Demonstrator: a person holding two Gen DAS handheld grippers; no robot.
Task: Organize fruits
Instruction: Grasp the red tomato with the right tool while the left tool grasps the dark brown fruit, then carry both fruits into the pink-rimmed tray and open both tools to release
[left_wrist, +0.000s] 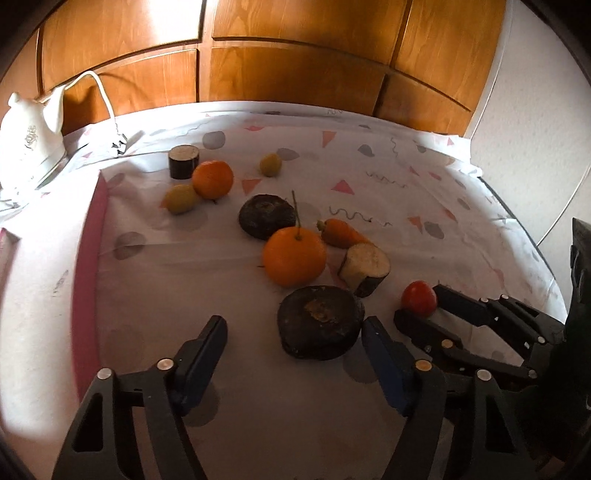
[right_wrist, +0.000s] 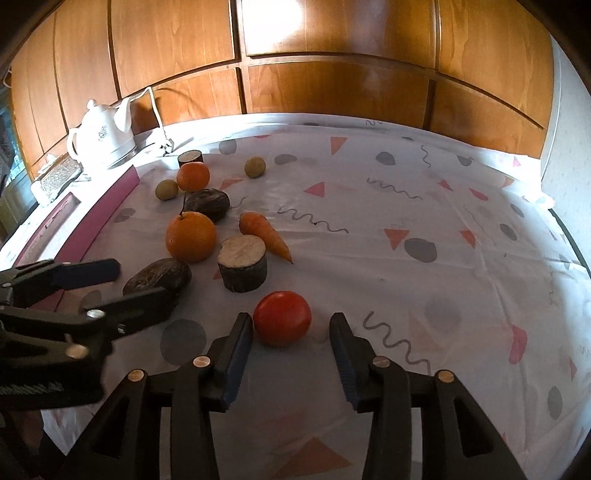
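two glossy round oranges (left_wrist: 294, 256) (left_wrist: 213, 179), smooth tomato (right_wrist: 282, 318).

White kettle (right_wrist: 103, 138) with white cord (right_wrist: 157, 110) at far left, beside a patterned box (right_wrist: 59, 173). Patterned white cloth (right_wrist: 406, 206) over the desk. Brown wooden panels (right_wrist: 332, 74) behind. Dark-red edge (right_wrist: 110, 199) at left.
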